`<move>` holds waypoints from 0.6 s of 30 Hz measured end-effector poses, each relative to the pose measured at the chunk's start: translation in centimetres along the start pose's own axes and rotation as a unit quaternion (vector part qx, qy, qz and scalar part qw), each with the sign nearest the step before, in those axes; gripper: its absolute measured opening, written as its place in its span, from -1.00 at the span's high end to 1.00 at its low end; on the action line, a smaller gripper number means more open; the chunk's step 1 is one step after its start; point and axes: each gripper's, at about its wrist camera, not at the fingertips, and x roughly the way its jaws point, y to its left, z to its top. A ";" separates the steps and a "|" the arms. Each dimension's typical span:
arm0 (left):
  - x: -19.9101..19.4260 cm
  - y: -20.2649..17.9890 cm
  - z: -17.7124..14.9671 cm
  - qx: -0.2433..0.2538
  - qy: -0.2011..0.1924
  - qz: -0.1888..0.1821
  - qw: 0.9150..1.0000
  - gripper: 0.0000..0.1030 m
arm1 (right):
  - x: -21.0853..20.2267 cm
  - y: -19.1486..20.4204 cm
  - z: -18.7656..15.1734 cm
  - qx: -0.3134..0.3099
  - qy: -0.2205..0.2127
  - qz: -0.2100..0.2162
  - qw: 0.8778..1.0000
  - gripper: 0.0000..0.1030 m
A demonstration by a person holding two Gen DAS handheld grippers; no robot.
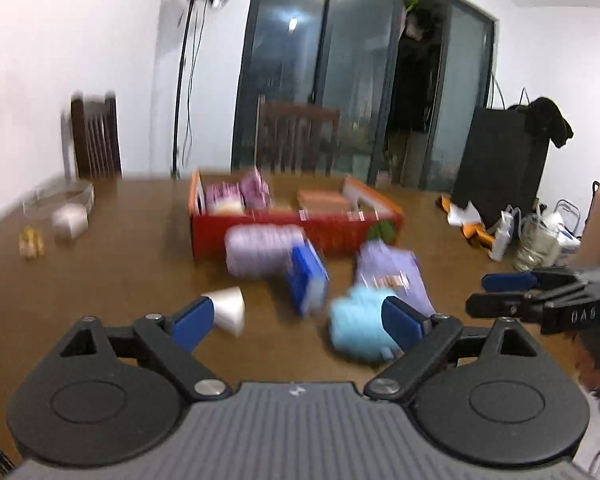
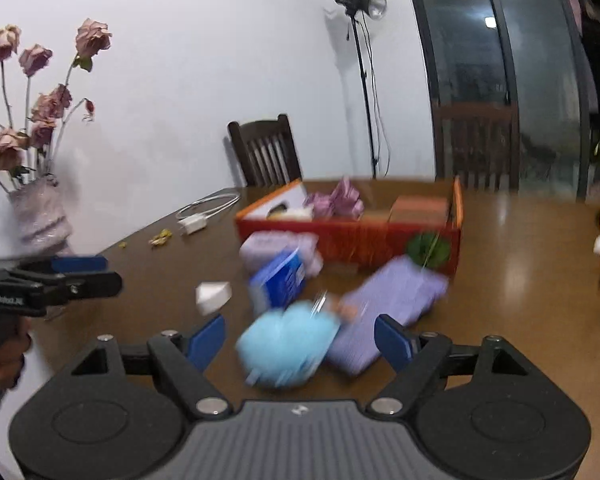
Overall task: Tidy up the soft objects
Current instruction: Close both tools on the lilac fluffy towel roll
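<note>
Everything on the brown table is motion-blurred. My left gripper (image 1: pixel 298 318) stands open, its blue pads wide apart with only table between them. A light blue fluffy ball (image 1: pixel 360 328) lies just ahead of its right pad. Farther off lie a blue pack (image 1: pixel 306 276), a lavender roll pack (image 1: pixel 260 250) and a flat purple pack (image 1: pixel 392 276). My right gripper (image 2: pixel 300 342) is open too; the fluffy ball (image 2: pixel 288 344) sits in front of the gap, and neither pad presses on it. The purple pack (image 2: pixel 392 304) and the blue pack (image 2: pixel 278 280) lie beyond.
A red open box (image 1: pixel 300 232) with pink bundles and a small carton stands mid-table, also seen as the box (image 2: pixel 352 240). A white wedge (image 1: pixel 228 308) lies near left. A vase of dried roses (image 2: pixel 40 216), a charger (image 2: pixel 196 222), chairs and a light stand are at the back.
</note>
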 end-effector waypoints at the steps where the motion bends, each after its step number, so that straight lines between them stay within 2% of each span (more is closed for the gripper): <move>1: -0.1 0.1 -0.3 -0.001 0.006 0.002 1.000 -0.79 | -0.1 0.1 -0.6 0.000 0.008 0.008 1.000 -0.58; 4: 0.4 -0.4 0.1 0.003 0.003 0.012 1.000 -0.79 | -0.3 0.9 -1.0 -0.017 0.011 0.000 1.000 -0.57; 7: 1.1 0.2 1.0 -0.015 -0.011 0.001 1.000 -0.80 | -0.5 1.1 -0.7 -0.003 -0.009 0.012 1.000 -0.57; 10: 2.9 1.4 2.3 -0.034 -0.001 0.006 0.999 -0.79 | 0.5 0.8 -0.1 0.000 -0.010 0.018 1.000 -0.55; 13: 5.3 3.4 3.4 -0.061 0.010 0.005 0.998 -0.79 | 2.4 1.0 0.9 -0.015 0.001 0.021 1.000 -0.55; 17: 9.8 6.3 5.5 -0.096 0.018 0.009 0.995 -0.55 | 6.7 0.2 3.9 0.007 -0.001 0.047 0.999 -0.46; 18: 11.3 7.2 6.2 -0.106 0.019 0.003 0.994 -0.55 | 8.1 -0.2 4.8 0.019 -0.001 0.050 0.999 -0.46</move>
